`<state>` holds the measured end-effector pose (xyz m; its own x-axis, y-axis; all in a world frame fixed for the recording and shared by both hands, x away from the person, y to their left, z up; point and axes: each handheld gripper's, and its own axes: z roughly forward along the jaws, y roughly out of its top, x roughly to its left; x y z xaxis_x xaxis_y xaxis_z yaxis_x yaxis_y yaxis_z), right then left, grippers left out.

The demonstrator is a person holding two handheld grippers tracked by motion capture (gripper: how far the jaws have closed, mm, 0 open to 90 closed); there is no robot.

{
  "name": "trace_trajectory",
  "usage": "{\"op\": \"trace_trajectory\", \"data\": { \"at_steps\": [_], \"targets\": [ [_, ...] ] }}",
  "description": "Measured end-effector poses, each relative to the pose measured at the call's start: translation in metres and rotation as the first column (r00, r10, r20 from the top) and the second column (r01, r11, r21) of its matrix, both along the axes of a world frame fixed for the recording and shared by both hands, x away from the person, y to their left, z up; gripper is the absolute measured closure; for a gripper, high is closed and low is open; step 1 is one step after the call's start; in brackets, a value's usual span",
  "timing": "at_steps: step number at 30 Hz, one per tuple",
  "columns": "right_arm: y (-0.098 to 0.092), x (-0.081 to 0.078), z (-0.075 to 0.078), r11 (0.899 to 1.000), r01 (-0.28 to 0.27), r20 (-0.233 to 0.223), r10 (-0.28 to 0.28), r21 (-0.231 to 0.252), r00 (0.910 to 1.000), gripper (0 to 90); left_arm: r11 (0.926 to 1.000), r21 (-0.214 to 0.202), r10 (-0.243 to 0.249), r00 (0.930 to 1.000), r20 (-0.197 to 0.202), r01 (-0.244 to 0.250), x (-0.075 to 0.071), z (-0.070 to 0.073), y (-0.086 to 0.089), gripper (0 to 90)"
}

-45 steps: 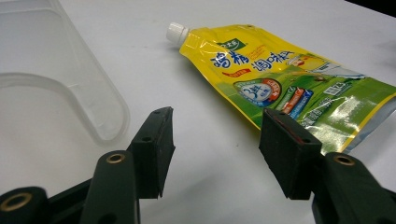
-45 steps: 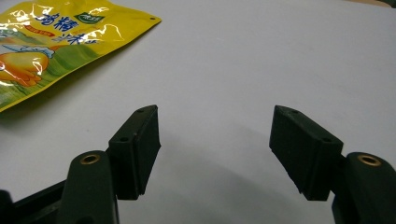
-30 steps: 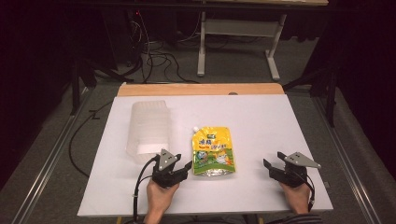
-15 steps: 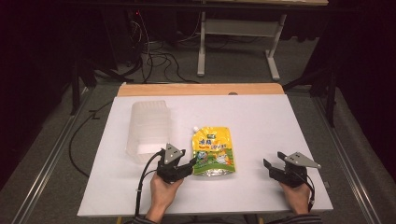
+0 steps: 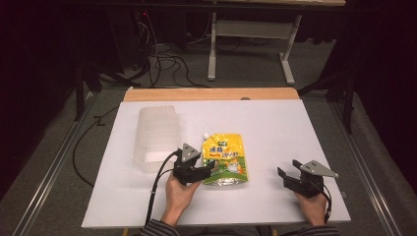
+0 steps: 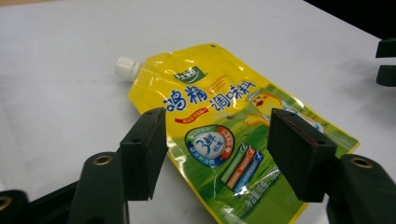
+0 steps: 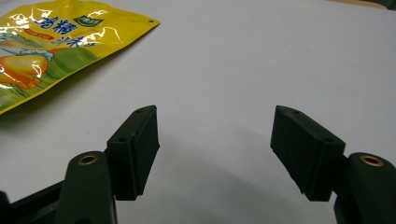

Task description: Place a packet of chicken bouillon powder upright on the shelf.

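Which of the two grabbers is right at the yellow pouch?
The left gripper: its open jaws straddle the yellow pouch's near edge. The right gripper sits apart over bare white table.

Each tongs unit, left tongs (image 5: 209, 169) and right tongs (image 5: 283, 175), is black with a grey triangular top plate, brass-ringed screw holes and a black cable. Sleeves are striped.
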<state>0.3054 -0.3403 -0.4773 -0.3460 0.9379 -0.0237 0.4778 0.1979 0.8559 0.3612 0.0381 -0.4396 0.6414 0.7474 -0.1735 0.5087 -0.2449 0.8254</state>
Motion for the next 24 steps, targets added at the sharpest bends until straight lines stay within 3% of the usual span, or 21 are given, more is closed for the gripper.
{"op": "trace_trajectory", "data": {
  "at_steps": [7,17,22,24],
  "targets": [
    [0.0,0.0,0.0,1.0,0.0,0.002,0.0,0.003,1.0,32.8,0.9983,0.05,0.032,0.9992,-0.024,-0.03,0.012,-0.001,-0.012,36.4],
    [0.0,0.0,0.0,1.0,0.001,0.003,-0.001,0.003,1.0,32.7,0.9942,0.073,0.083,0.9949,-0.057,-0.078,0.033,-0.002,-0.022,35.0],
    [0.0,0.0,0.0,1.0,-0.001,0.004,0.001,0.002,1.0,32.6,0.9905,0.087,0.117,0.9852,-0.126,-0.106,0.048,-0.015,-0.022,32.4],
    [0.0,0.0,0.0,1.0,0.0,0.003,0.0,0.003,1.0,32.5,0.9875,0.104,0.131,0.9832,-0.127,-0.118,0.05,-0.018,-0.023,32.1]
  ]
}}
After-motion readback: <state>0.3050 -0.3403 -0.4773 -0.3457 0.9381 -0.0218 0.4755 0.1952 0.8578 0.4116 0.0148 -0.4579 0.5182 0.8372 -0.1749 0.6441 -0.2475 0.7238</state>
